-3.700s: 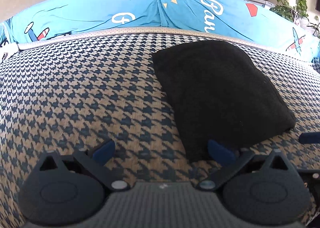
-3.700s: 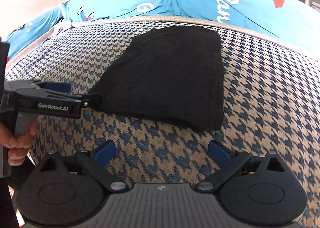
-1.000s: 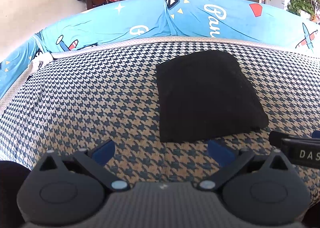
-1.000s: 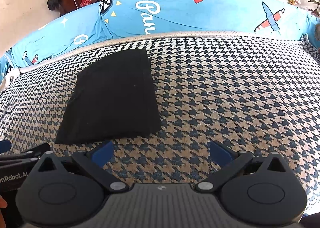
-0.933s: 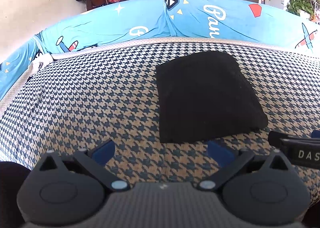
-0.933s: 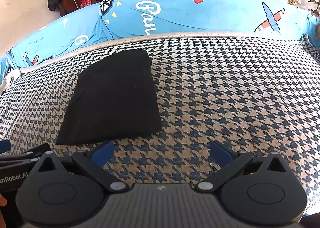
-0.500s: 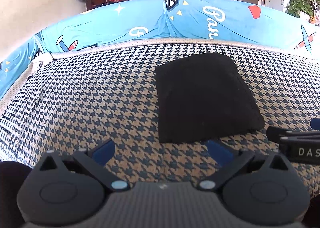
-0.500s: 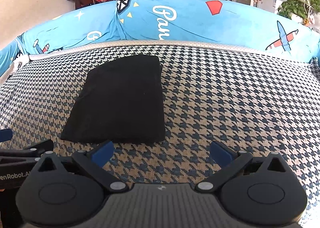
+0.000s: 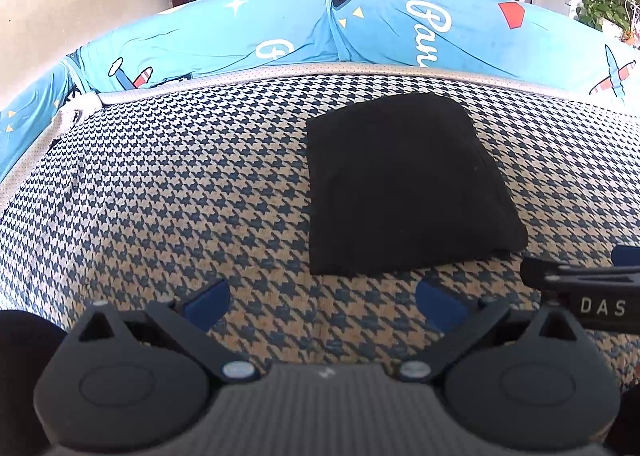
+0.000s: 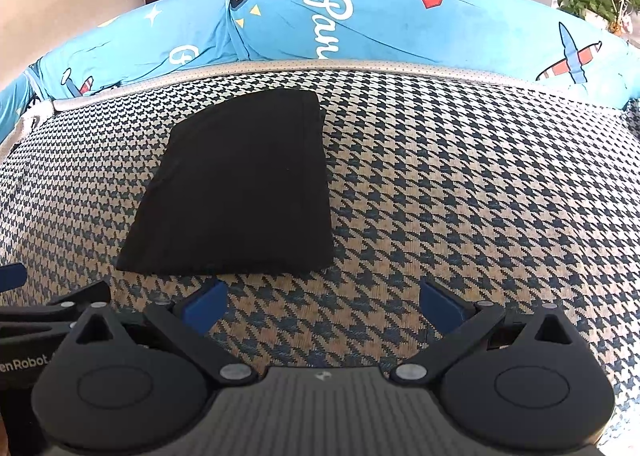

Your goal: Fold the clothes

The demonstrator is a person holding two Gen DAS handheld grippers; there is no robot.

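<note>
While both grippers gape, black garment (image 9: pixel 404 180) lies folded

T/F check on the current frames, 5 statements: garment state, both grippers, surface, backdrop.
1. The black folded garment lies flat on the houndstooth-patterned cover. True.
2. The left gripper is shut on the garment. False: its jaws are spread and empty, short of the near edge.
3. The right gripper is open, holding nothing. True.
4. The garment is spread out with its sleeves showing. False: it is a compact, roughly rectangular fold.
5. A plain red sheet backs the surface. False: it is a light blue printed sheet with planes and lettering.
</note>
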